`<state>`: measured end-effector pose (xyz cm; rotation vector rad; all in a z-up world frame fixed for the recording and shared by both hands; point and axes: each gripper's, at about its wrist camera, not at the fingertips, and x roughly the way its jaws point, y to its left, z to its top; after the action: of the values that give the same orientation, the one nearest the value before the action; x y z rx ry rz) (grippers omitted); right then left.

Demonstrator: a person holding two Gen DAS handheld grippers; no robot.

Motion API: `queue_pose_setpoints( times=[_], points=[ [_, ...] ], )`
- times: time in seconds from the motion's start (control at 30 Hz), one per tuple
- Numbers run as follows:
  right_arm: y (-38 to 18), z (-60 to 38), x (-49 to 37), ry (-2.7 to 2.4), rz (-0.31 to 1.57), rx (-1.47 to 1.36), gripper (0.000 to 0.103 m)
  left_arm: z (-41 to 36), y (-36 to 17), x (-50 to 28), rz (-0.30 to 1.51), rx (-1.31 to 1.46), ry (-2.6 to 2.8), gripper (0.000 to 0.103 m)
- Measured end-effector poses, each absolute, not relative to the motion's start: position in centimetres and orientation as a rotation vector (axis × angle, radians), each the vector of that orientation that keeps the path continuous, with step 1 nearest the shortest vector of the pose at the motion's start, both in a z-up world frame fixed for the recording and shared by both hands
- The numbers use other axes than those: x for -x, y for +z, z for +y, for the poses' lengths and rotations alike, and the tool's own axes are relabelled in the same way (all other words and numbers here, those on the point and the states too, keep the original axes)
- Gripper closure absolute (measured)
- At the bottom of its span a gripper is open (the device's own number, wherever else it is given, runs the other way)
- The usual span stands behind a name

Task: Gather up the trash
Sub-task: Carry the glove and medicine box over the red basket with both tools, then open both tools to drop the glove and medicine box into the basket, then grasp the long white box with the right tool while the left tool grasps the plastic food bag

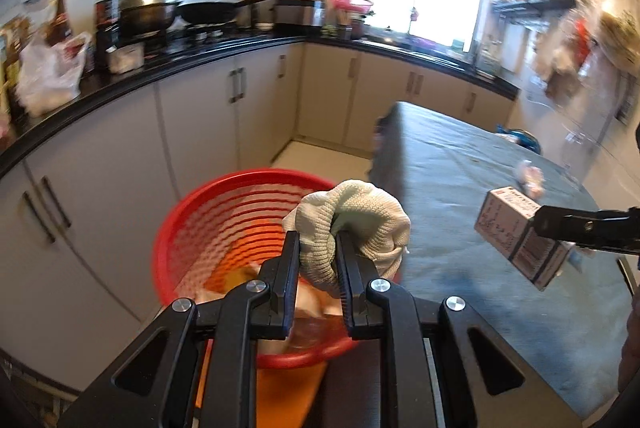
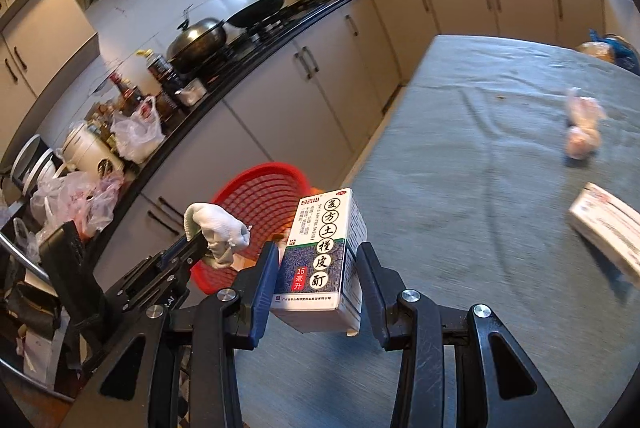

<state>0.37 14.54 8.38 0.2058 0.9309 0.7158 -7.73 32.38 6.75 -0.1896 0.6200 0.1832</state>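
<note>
**Both grippers loaded, basket just ahead of the left**

Left wrist view: the left gripper is pinched tight on a balled white glove, held over the near rim of the red basket, which stands on the floor beside the table's left edge. The drop looks close: the basket's mouth lies straight ahead and below.

Right wrist view: the right gripper clamps a small medicine box upright, long axis vertical, above the table's left edge; the basket sits to its left, farther off than from the left hand. A crumpled wrapper and a flat carton remain on the table.
</note>
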Motion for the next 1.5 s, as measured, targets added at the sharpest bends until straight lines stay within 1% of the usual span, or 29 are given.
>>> queue_pose_setpoints(
  times=[0.23,0.53,0.6,0.67,0.77,0.87,1.03,1.2,1.33,1.37,1.4,1.5],
  points=[
    [7.5,19.5,-1.7,0.795,0.97,-0.205,0.059,36.0,4.8,7.6,0.66,0.23,0.254,0.086],
    [4.7,24.8,-4.0,0.815,1.023,-0.176,0.059,37.7,3.1,7.0,0.702,0.243,0.285,0.085],
    [4.3,25.1,-4.3,0.806,1.027,-0.178,0.059,38.0,2.9,7.1,0.705,0.253,0.291,0.081],
    [4.1,24.9,-4.4,0.81,1.037,-0.185,0.057,38.3,3.0,7.2,0.701,0.263,0.294,0.069],
    [4.4,23.7,-4.3,0.807,1.022,-0.193,0.057,38.2,3.4,7.3,0.689,0.263,0.296,0.069],
    [5.3,21.7,-3.6,0.8,0.98,-0.19,0.057,37.4,4.1,7.4,0.675,0.261,0.277,0.068],
    [6.8,16.4,-2.8,0.758,0.918,-0.202,0.057,34.6,5.8,7.4,0.653,0.222,0.223,0.065],
    [7.9,7.5,-3.1,0.634,0.861,-0.218,0.055,31.1,6.9,7.0,0.646,0.17,0.17,0.063],
    [8.2,-0.7,-4.6,0.531,0.859,-0.292,0.054,28.2,7.1,6.5,0.655,0.144,0.122,0.063],
    [8.2,-2.8,-5.0,0.506,0.855,-0.307,0.053,27.5,7.2,6.3,0.657,0.138,0.112,0.063],
    [8.1,-5.0,-5.5,0.48,0.859,-0.313,0.049,26.7,7.2,6.1,0.662,0.129,0.099,0.063],
    [7.1,-9.4,-7.0,0.428,0.896,-0.34,0.047,24.3,7.4,5.7,0.667,0.095,0.07,0.063]
  ],
)
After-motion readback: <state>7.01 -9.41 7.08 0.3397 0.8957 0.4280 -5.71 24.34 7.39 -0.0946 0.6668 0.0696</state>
